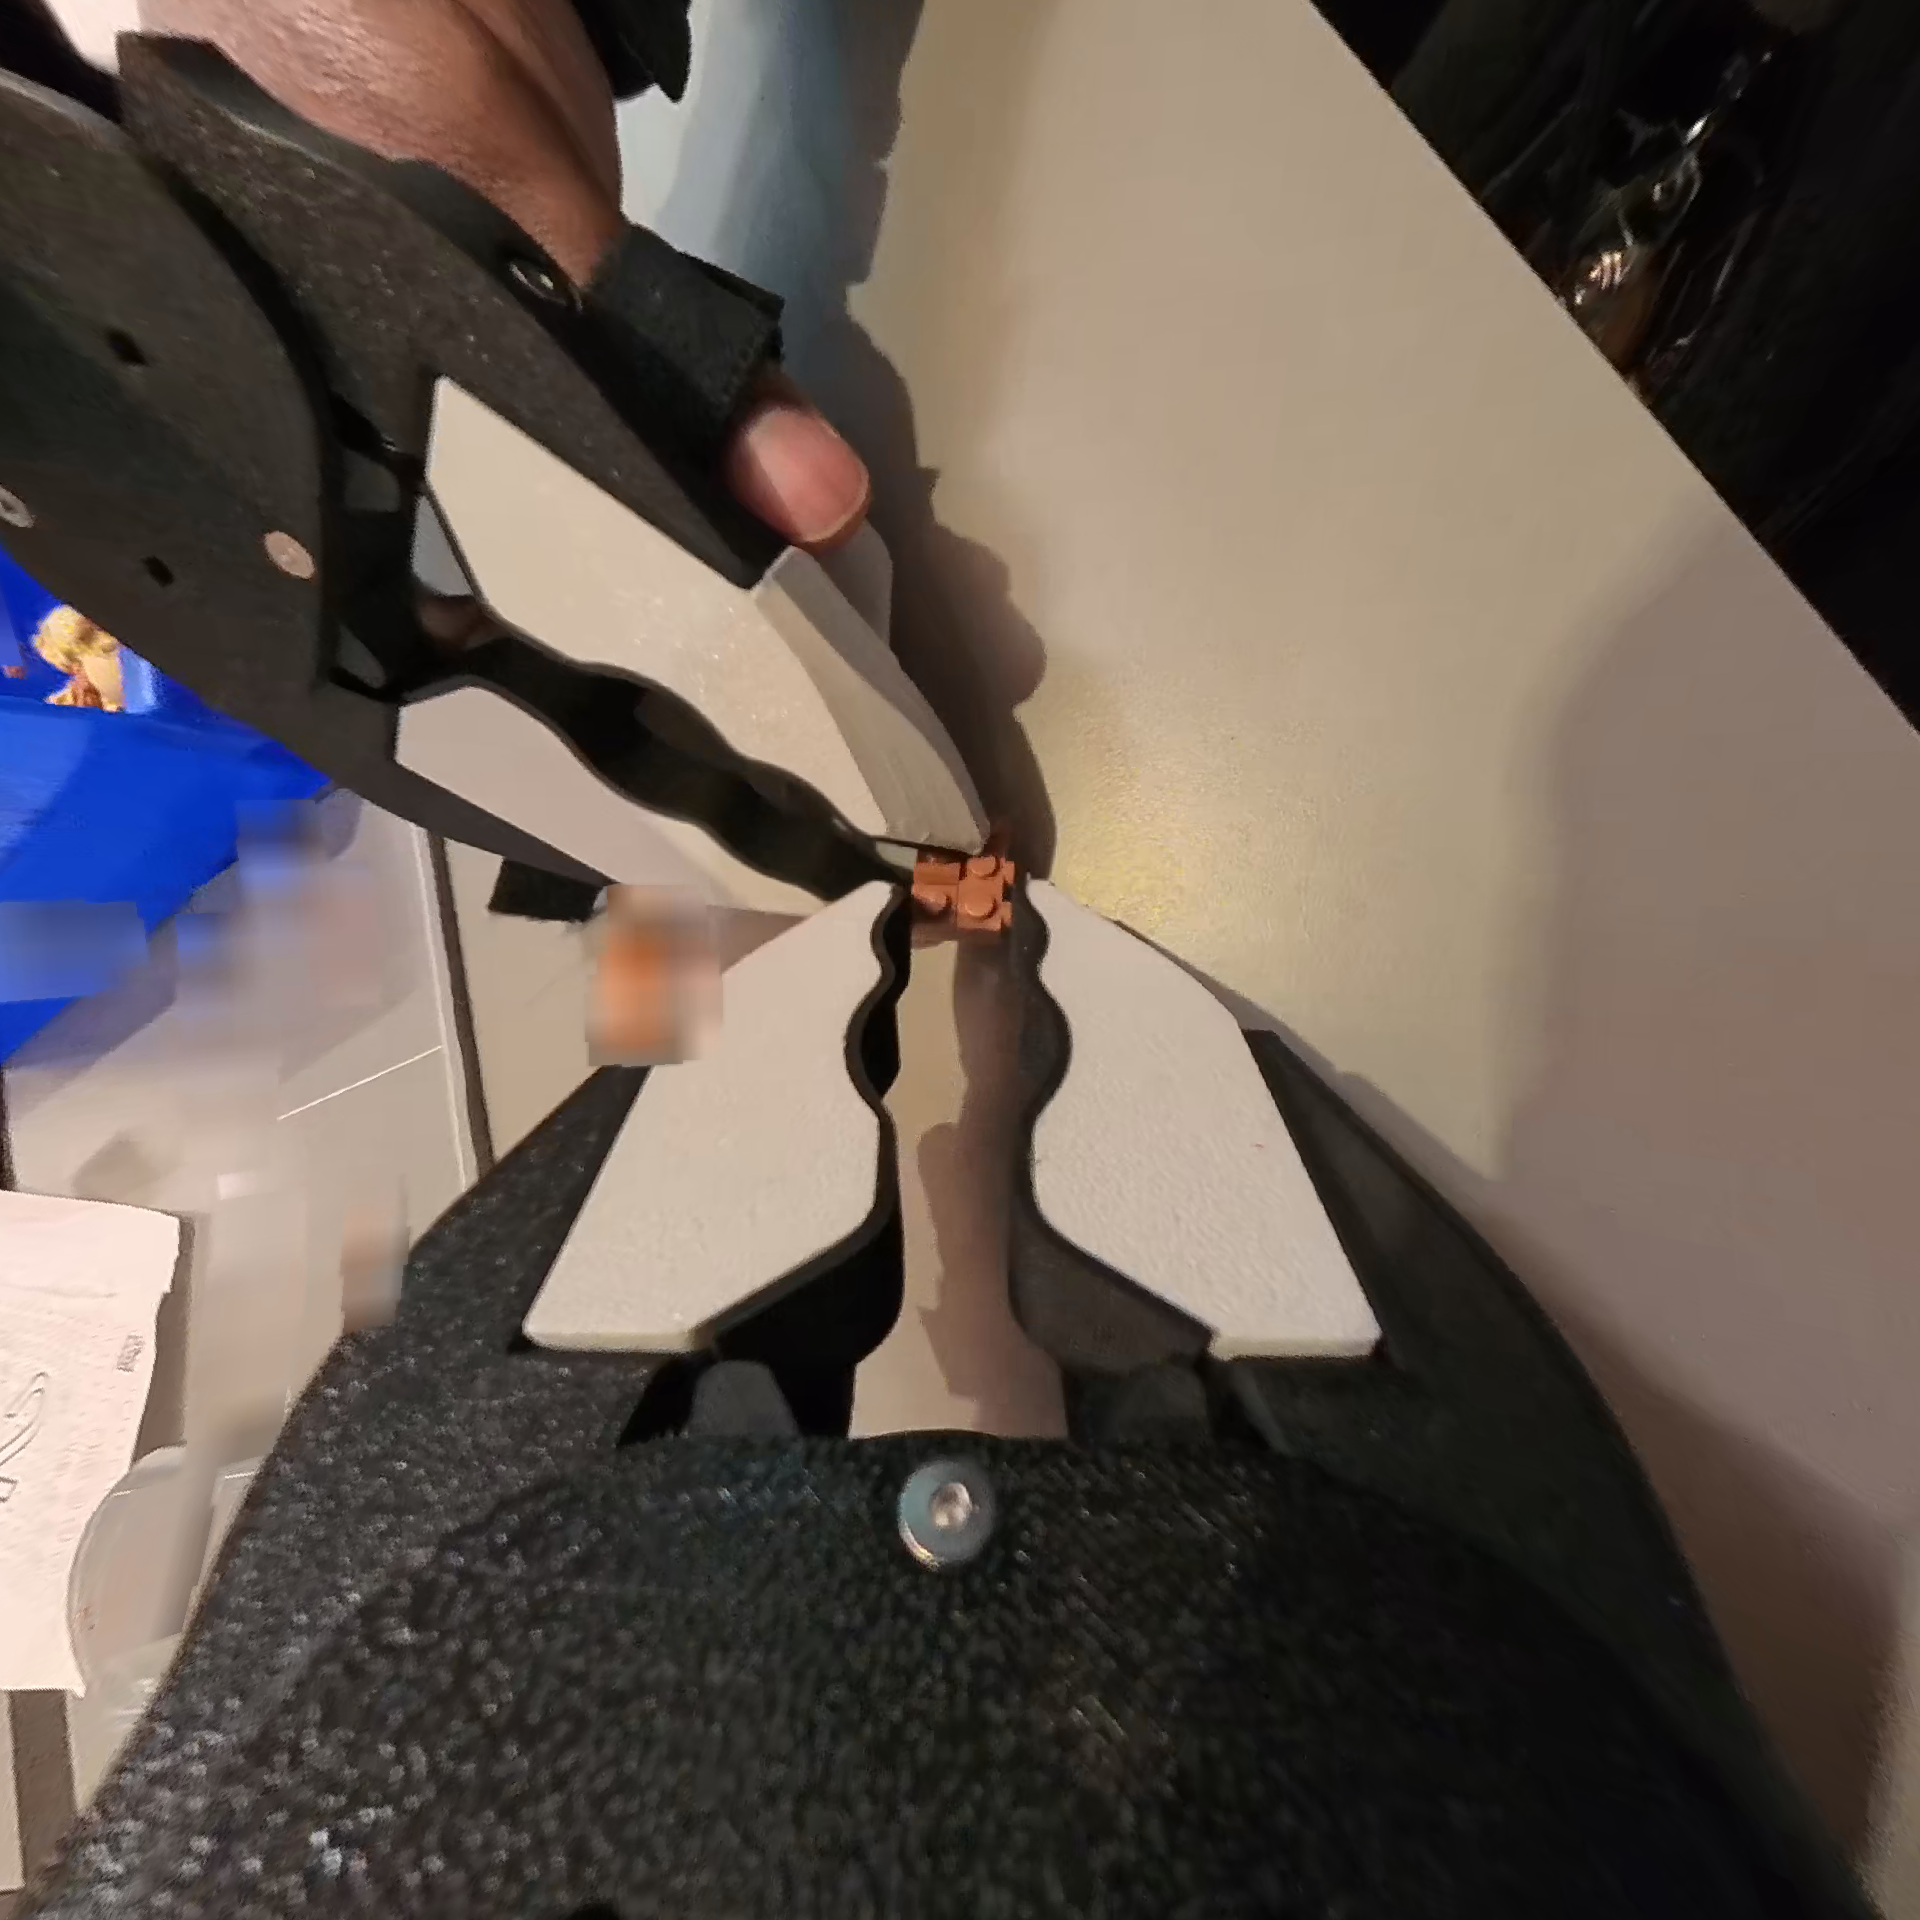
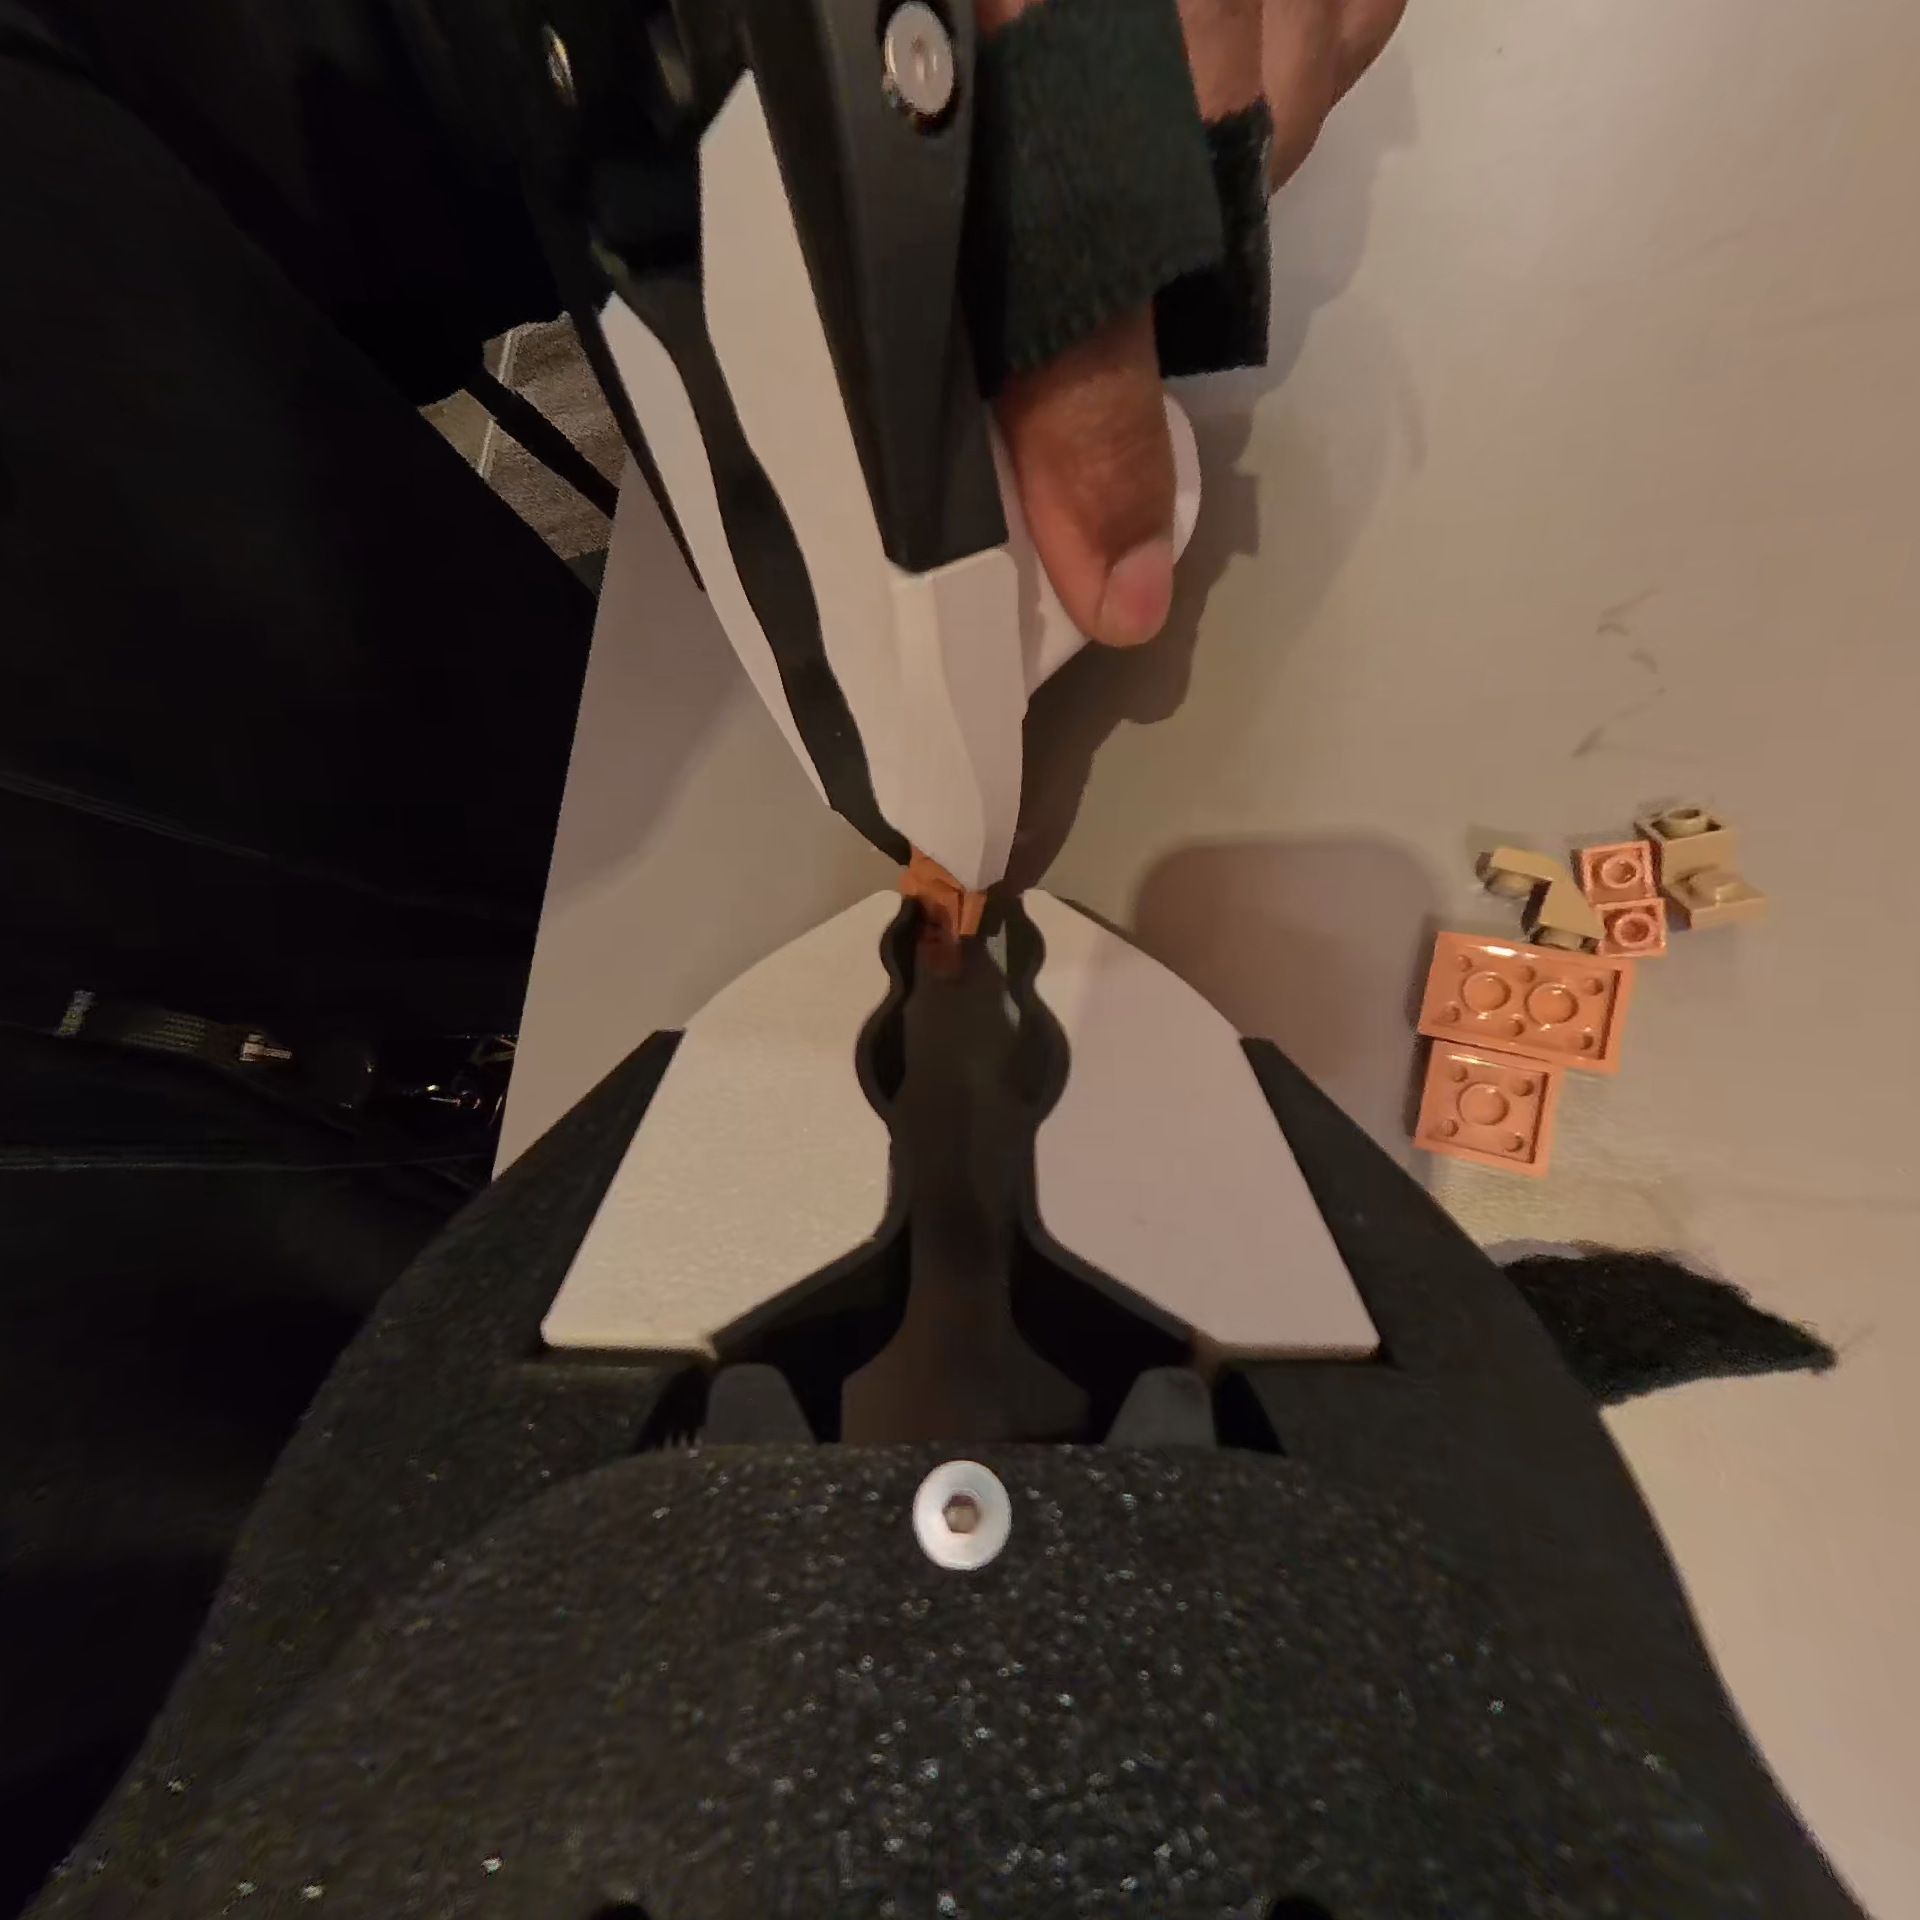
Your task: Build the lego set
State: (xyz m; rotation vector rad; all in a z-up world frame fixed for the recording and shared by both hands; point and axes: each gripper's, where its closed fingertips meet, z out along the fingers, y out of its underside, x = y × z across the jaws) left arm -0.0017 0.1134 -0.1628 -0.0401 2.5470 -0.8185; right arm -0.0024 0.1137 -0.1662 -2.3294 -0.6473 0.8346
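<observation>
My left gripper [image 1: 966,896] is shut on a small orange stud brick assembly [image 1: 966,888], with both pads against its sides, held above the white table [image 1: 1299,623]. In the right wrist view the left gripper [image 2: 940,868] comes down from above and pinches the same orange brick [image 2: 940,896]. My right gripper [image 2: 964,909] has its tips around the brick. Its left pad is at the brick, and a dark gap shows between the brick and its right pad, so it stands open. In the left wrist view the right gripper [image 1: 940,852] reaches in from the upper left, its tips at the brick's top edge.
To the right on the table lie two flat orange plates [image 2: 1517,997], smaller orange pieces [image 2: 1621,894] and tan pieces [image 2: 1683,852]. A black cloth scrap [image 2: 1662,1320] lies nearer. The table edge [image 2: 561,831] runs on the left beside a person's dark clothing. A blue object [image 1: 104,810] and white paper [image 1: 62,1403] lie beyond. Both grippers' tips are close together, under 4 cm apart.
</observation>
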